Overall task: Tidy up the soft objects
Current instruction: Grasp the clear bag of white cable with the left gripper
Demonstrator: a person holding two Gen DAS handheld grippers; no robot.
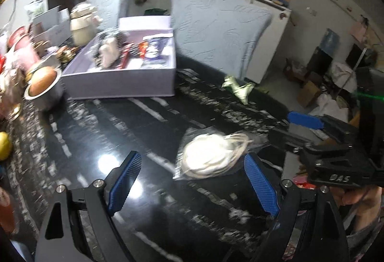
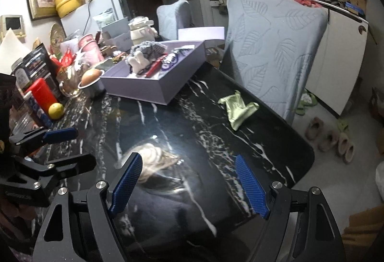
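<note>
A clear bag of white cord (image 1: 211, 156) lies on the black marble table (image 1: 148, 132), just ahead of my open, empty left gripper (image 1: 192, 182), nearer its right finger. In the right wrist view the bag shows blurred (image 2: 156, 161) between the open fingers of my right gripper (image 2: 189, 185). A green cloth (image 1: 237, 89) (image 2: 236, 108) lies at the table's far right edge. A lavender box (image 1: 120, 79) (image 2: 153, 86) at the back holds a plush toy (image 2: 140, 62) and small items. The right gripper shows at the right of the left wrist view (image 1: 307, 122).
Two chairs with pale blue covers (image 2: 276, 45) stand behind the table. At the left are a metal bowl with a bun (image 1: 43, 86), a lemon (image 2: 55, 110), a red can (image 2: 43, 94), jars and cups. Slippers (image 2: 331, 139) lie on the floor.
</note>
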